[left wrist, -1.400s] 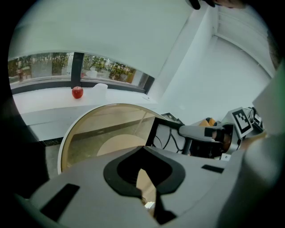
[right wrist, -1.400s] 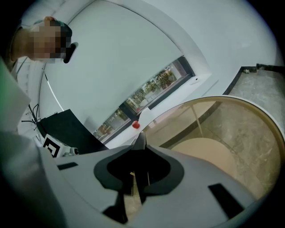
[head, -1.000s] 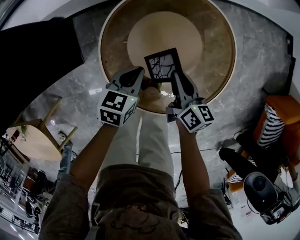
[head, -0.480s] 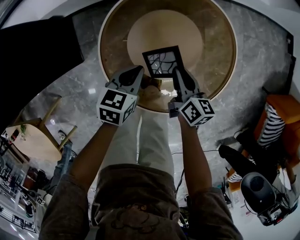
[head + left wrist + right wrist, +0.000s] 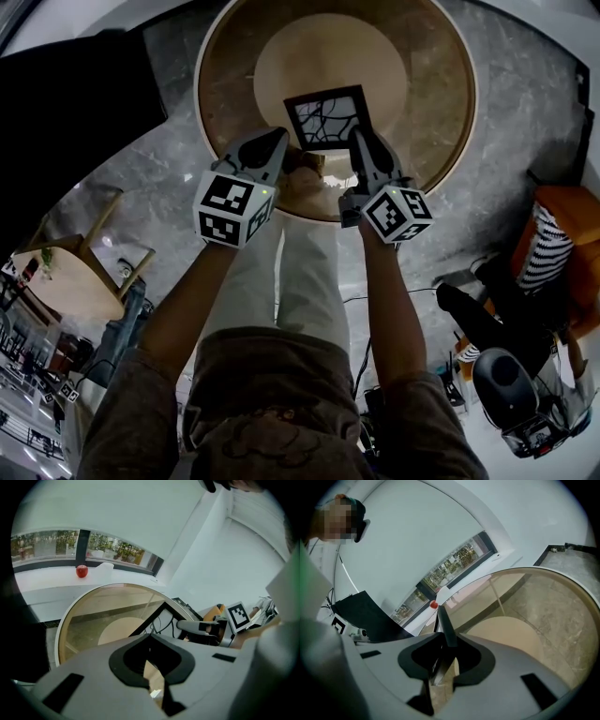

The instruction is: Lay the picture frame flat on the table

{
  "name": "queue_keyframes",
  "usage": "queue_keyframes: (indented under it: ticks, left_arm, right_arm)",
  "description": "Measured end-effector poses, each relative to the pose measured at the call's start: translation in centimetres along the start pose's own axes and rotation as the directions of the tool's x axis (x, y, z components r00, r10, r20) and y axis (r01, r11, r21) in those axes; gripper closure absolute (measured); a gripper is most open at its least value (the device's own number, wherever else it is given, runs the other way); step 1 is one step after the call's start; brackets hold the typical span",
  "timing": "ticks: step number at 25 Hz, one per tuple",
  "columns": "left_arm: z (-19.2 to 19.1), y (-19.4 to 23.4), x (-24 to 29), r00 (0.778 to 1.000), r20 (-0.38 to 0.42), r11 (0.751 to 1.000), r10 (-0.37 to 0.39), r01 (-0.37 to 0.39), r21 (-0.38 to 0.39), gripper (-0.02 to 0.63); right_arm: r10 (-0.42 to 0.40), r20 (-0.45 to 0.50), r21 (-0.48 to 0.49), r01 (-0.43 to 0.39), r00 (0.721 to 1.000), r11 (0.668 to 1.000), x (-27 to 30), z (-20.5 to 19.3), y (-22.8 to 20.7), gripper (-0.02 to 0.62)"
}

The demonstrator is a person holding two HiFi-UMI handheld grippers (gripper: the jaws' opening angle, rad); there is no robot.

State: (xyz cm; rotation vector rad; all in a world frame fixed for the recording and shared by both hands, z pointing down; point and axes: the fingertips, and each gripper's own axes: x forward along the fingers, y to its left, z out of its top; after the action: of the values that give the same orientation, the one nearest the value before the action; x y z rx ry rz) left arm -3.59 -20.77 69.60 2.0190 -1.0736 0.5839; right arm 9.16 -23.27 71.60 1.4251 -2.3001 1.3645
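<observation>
While the picture frame (image 5: 326,117) sits on the round glass desk (image 5: 441,141), over the pale disc (image 5: 281,66) that shows through the glass, I have a tool at each of its near corners. My right tool (image 5: 361,139) has the frame's right edge between its jaws. In the right gripper view the thin dark edge runs up out of the gap, close against one jaw, with a strip of pale surface showing between it and the other. Those jaws have just been opening, so they stand loosely about the edge and do not pinch it. My left tool (image 5: 279,141) is just beside the frame's near left corner, apart from it as far as I can see. Its jaws stand a narrow slit apart with nothing between them, only a tan surface showing through. In the left gripper view the frame's glass faces upward and lies low over the desk; I cannot tell whether its whole back touches the glass. A small red round thing (image 5: 82,571) stands on the white ledge beyond the desk.
</observation>
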Motion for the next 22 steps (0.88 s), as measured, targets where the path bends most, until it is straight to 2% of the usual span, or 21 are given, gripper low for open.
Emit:
queue_keyframes:
  ticks: [22]
  left_arm:
    - [-1.0, -0.2, 0.3, 1.0, -0.013, 1.0, -0.022, 0.022, -0.009, 0.589]
  right_arm:
    - [-0.049, 0.0, 0.001, 0.049, 0.999, 0.999, 1.2, -1.2, -2.8, 0.454]
